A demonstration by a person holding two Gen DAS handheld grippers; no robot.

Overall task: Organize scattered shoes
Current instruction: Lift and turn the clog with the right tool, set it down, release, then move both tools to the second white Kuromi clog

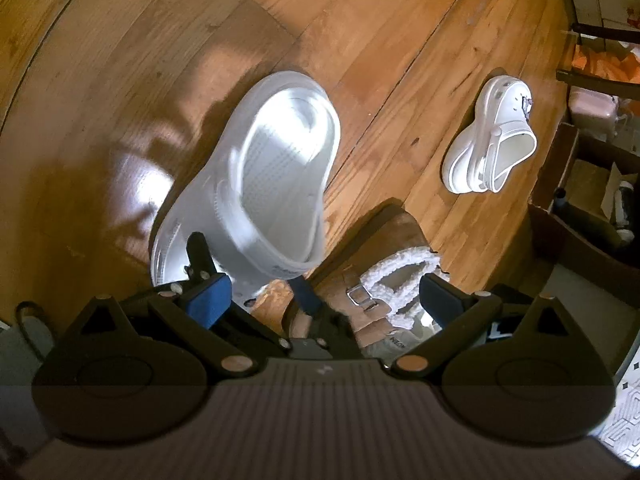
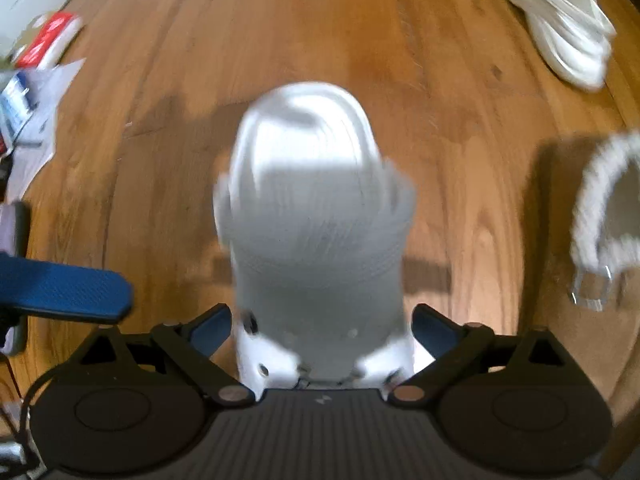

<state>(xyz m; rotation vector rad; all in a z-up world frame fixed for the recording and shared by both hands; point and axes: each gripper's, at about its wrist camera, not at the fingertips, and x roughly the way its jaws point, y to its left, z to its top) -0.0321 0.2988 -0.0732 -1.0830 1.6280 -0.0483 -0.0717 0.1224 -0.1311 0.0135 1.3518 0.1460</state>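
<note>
A white clog sits between the fingers of my right gripper, toe end toward the camera and heel pointing away, blurred; the jaws stand wide beside it and whether they grip it is unclear. The same clog shows in the left wrist view, with the right gripper's fingers at its toe end. My left gripper is open above a brown sandal with white fleece lining. A second white clog lies on its side on the wood floor, far right; it also shows in the right wrist view.
Papers and a red-and-white package lie at the left of the right wrist view. Dark shelving with boxes and clutter stands along the right edge. A patterned mat is at lower right. The fleece sandal appears at right.
</note>
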